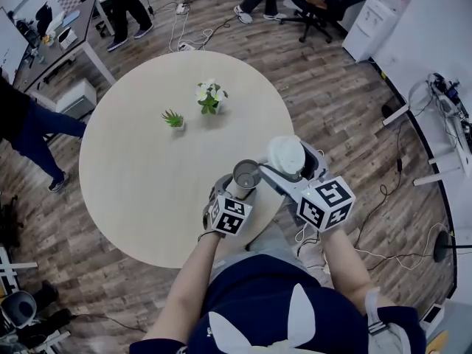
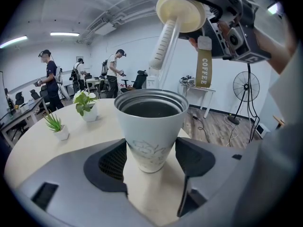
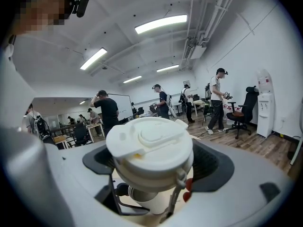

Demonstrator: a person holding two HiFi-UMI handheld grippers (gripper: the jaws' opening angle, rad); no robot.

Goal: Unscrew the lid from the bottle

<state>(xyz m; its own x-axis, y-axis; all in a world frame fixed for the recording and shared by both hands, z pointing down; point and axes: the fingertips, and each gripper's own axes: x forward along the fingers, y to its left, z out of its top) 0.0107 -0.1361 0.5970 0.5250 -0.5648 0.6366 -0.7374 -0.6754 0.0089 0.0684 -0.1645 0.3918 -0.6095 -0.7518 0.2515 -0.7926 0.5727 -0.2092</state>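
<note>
A white bottle [image 2: 150,135] with a faint flower print stands near the front edge of the round table [image 1: 140,168], and its mouth is uncovered. My left gripper [image 2: 150,161] is shut on the bottle's lower body, one dark pad on each side. The cream lid [image 3: 149,148] is off the bottle, and my right gripper [image 3: 152,162] is shut on it. In the left gripper view the lid [image 2: 181,11] hangs above and to the right of the bottle. A clear straw [image 2: 163,44] and a tan "COFFEE" strap [image 2: 204,66] hang from it. From the head view the lid [image 1: 286,155] is just right of the bottle [image 1: 245,174].
Two small potted plants [image 1: 174,119] [image 1: 210,98] stand on the table beyond the bottle. Several people stand by desks at the far side of the room. An office chair [image 1: 324,2] and a water dispenser [image 1: 372,21] are at the back right. Cables lie on the wood floor.
</note>
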